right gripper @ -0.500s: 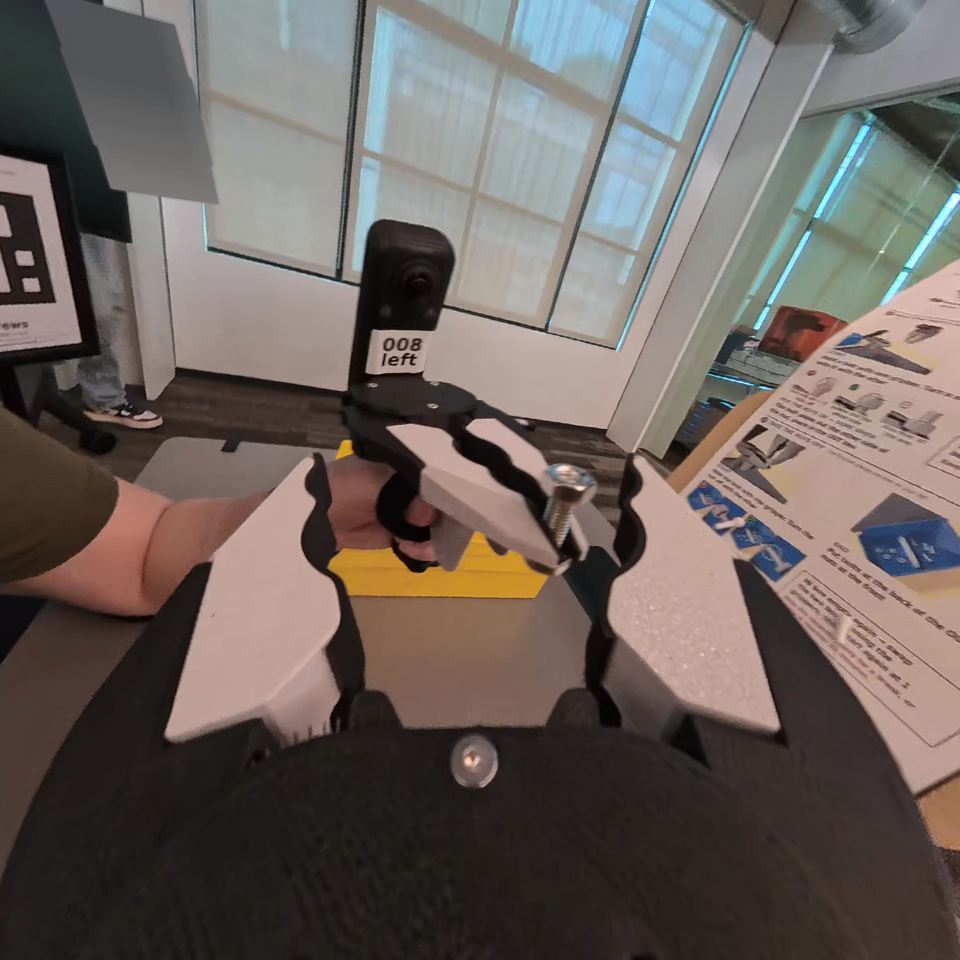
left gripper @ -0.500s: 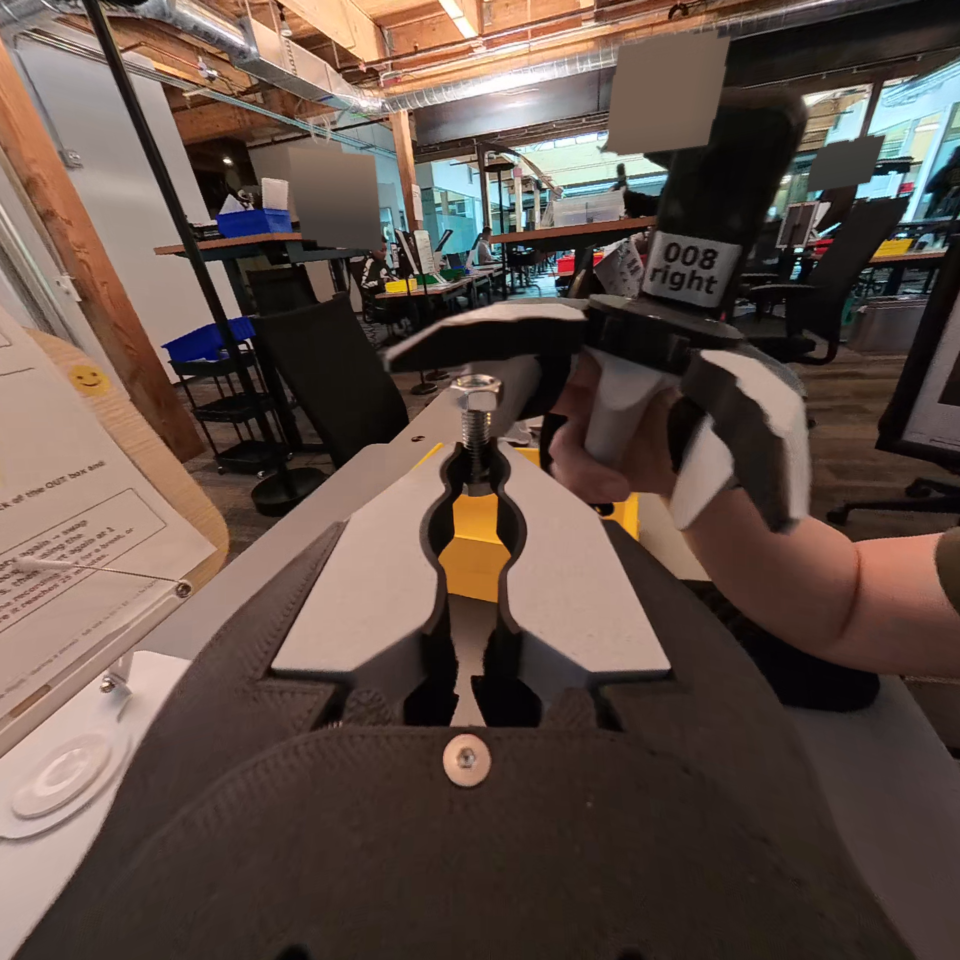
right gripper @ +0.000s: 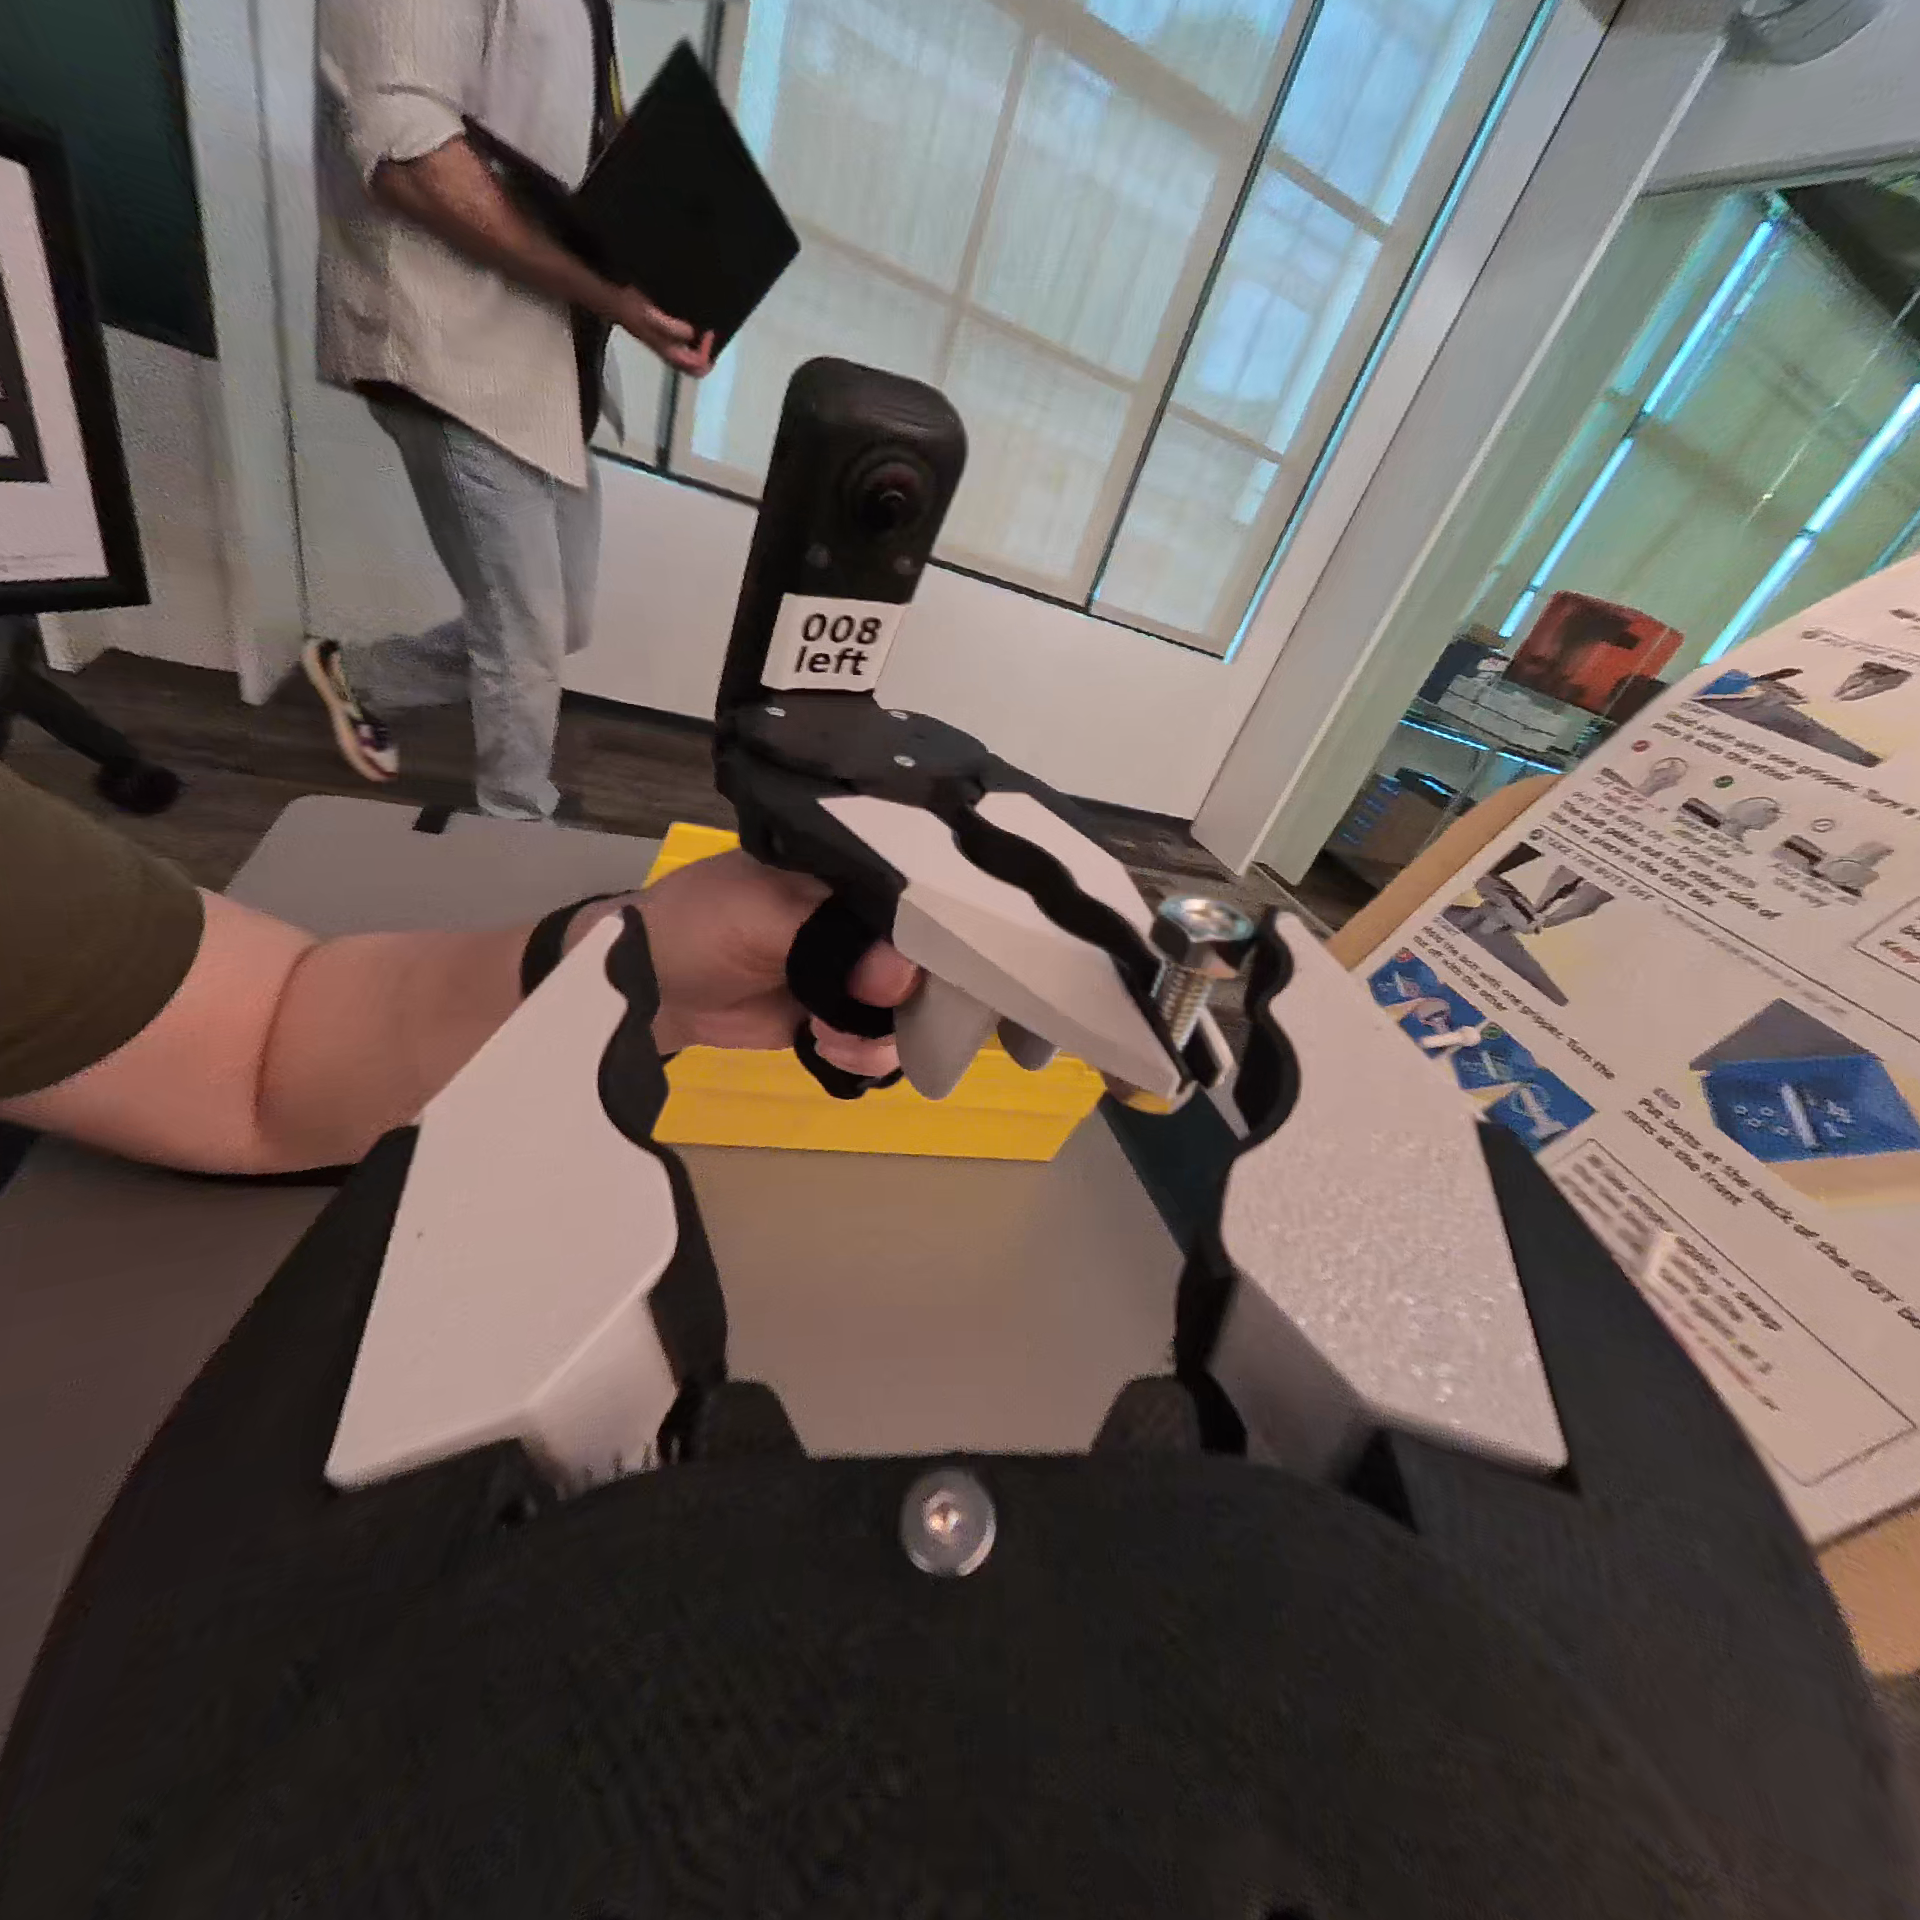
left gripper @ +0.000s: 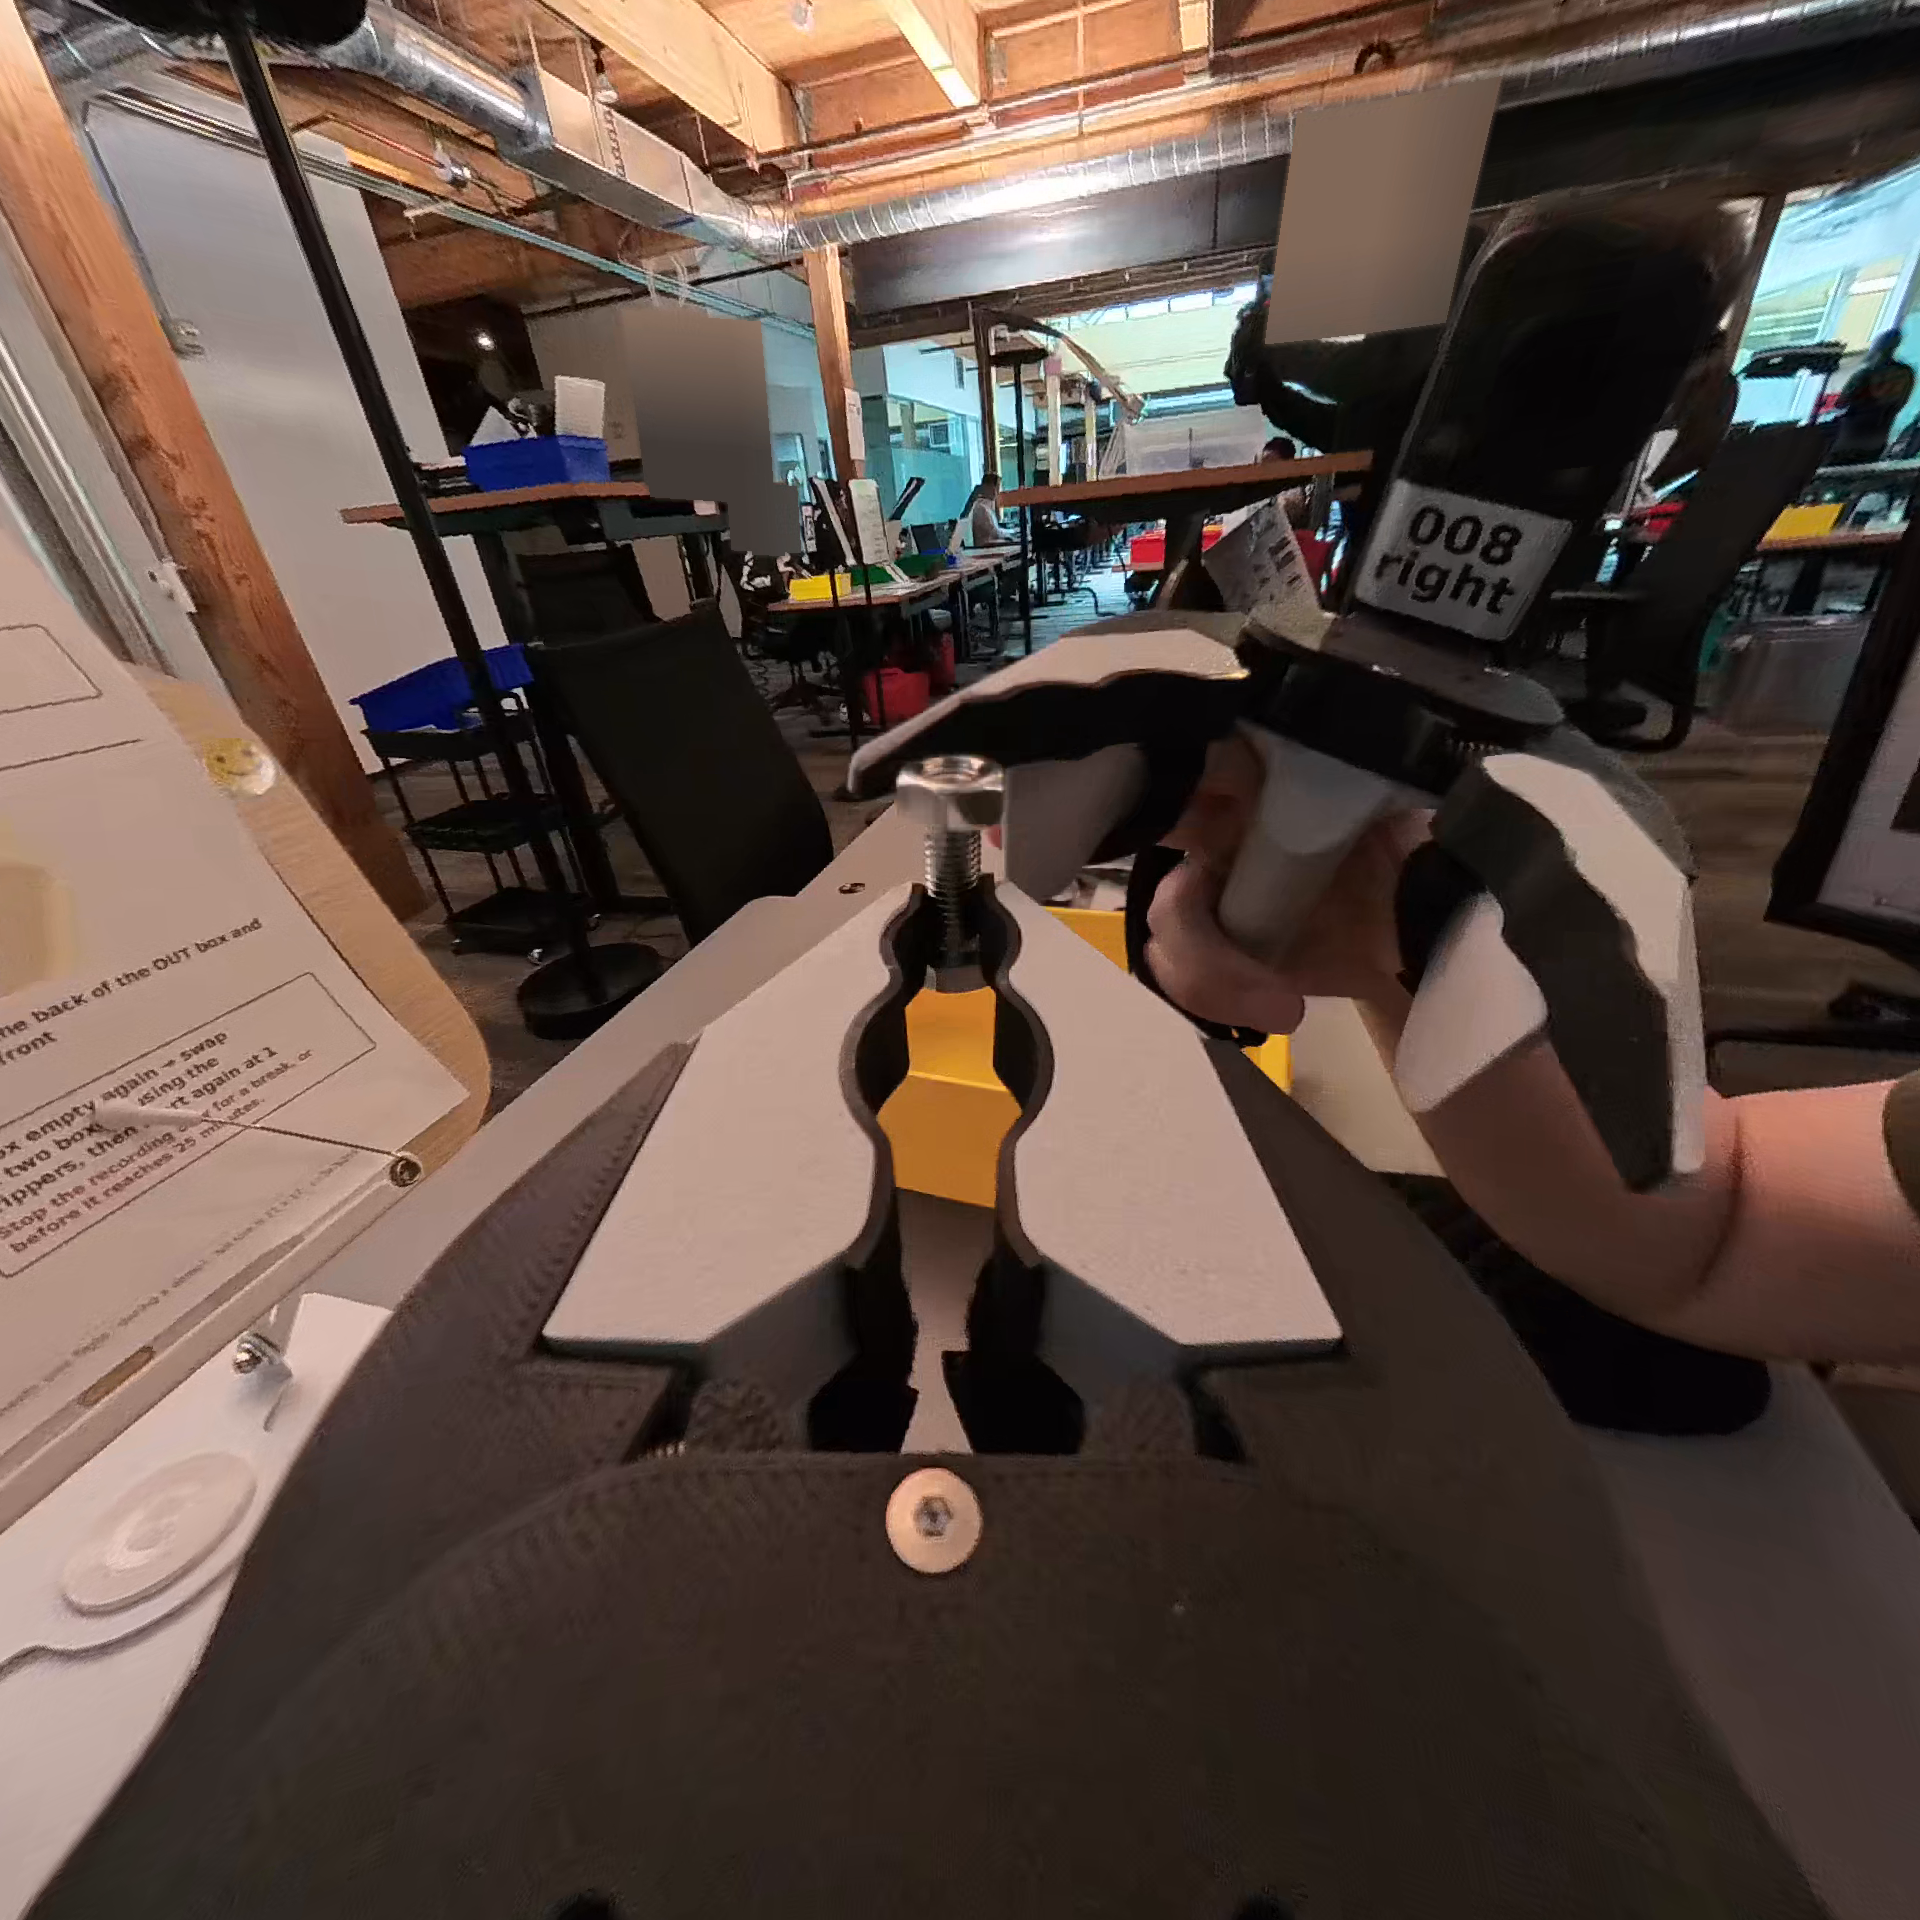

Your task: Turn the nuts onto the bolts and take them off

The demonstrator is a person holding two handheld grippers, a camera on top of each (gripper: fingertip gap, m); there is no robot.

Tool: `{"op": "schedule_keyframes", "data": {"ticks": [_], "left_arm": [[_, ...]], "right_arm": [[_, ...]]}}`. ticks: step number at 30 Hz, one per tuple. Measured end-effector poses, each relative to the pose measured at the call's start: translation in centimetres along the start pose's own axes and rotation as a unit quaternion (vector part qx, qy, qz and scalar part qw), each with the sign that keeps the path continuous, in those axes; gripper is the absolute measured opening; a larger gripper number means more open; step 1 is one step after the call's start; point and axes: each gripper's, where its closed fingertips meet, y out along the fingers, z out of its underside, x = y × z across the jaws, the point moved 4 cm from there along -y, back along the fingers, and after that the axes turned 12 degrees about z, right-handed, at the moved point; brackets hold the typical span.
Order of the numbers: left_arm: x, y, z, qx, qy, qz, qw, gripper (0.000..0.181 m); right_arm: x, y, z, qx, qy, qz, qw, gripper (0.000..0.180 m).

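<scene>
Left gripper (left gripper: 951,935) is closed on the threaded shank of a steel bolt (left gripper: 951,883), which stands upright between the fingertips. A hex nut (left gripper: 948,795) sits at the top end of the shank; the bolt's head is hidden down in the recess between the two fingers. In the right wrist view the same left gripper (right gripper: 1195,1049) appears farther off, held by a hand (right gripper: 748,966), with the bolt (right gripper: 1190,987) rising from its tip and the hex top (right gripper: 1205,928) uppermost.

Right gripper (right gripper: 951,997) is spread wide and holds nothing. Its right finger (right gripper: 1361,1195) lies just beside the bolt; whether it touches the bolt cannot be told. Its left finger (right gripper: 520,1195) is well apart from it. In the left wrist view the right gripper (left gripper: 1278,914) shows to the right of the bolt, one finger (left gripper: 1049,696) reaching over and just behind the nut, the other (left gripper: 1569,956) pointing down and away.

Below both grippers lies a grey worktop (right gripper: 914,1278) carrying a yellow bin (right gripper: 873,1117), seen behind the left gripper in the right wrist view. An instruction sheet (right gripper: 1704,1039) leans at the right edge of that view. A person (right gripper: 468,364) carrying a black folder stands by the window beyond the worktop.
</scene>
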Motion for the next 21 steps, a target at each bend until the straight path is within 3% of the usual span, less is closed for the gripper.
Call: {"op": "schedule_keyframes", "data": {"ticks": [3, 4, 5, 8, 13, 15, 16, 17, 21], "left_arm": [[0.8, -0.5, 0.0, -0.008, 0.001, -0.024, 1.000, 0.007], [1.2, -0.9, -0.1, -0.018, -0.004, -0.033, 0.999, 0.007], [1.5, -1.1, -0.1, -0.023, -0.013, -0.032, 0.999, 0.007], [1.3, -0.7, 0.2, -0.015, -0.026, -0.012, 0.999, 0.007], [0.6, 0.2, 0.6, 0.000, -0.006, -0.008, 1.000, 0.007], [1.3, -0.4, 0.4, -0.008, -0.007, -0.027, 1.000, 0.007], [1.7, -0.8, 0.2, -0.021, -0.011, -0.037, 0.999, 0.007], [1.9, -1.2, 0.0, -0.034, -0.014, -0.043, 0.998, 0.007], [1.3, -0.8, -0.1, -0.031, -0.012, -0.026, 0.999, 0.007]], "right_arm": [[0.0, -0.5, 0.1, 0.020, -0.020, 0.002, 1.000, 0.108], [0.3, -0.9, 0.0, 0.021, -0.021, -0.018, 0.999, 0.089], [0.2, -1.2, -0.4, 0.012, -0.012, -0.020, 1.000, 0.087], [-0.8, -0.9, -0.9, -0.017, 0.017, 0.013, 1.000, 0.098], [-0.6, 0.1, 0.8, 0.031, 0.007, 0.014, 0.999, 0.109], [-0.5, -0.4, 0.6, 0.041, -0.005, 0.009, 0.999, 0.103], [-0.1, -0.9, 0.2, 0.034, -0.011, -0.011, 0.999, 0.079], [-0.1, -1.3, -0.5, 0.018, 0.003, -0.012, 1.000, 0.077], [-1.6, -0.9, -0.6, 0.002, 0.036, 0.031, 0.999, 0.096]]}}
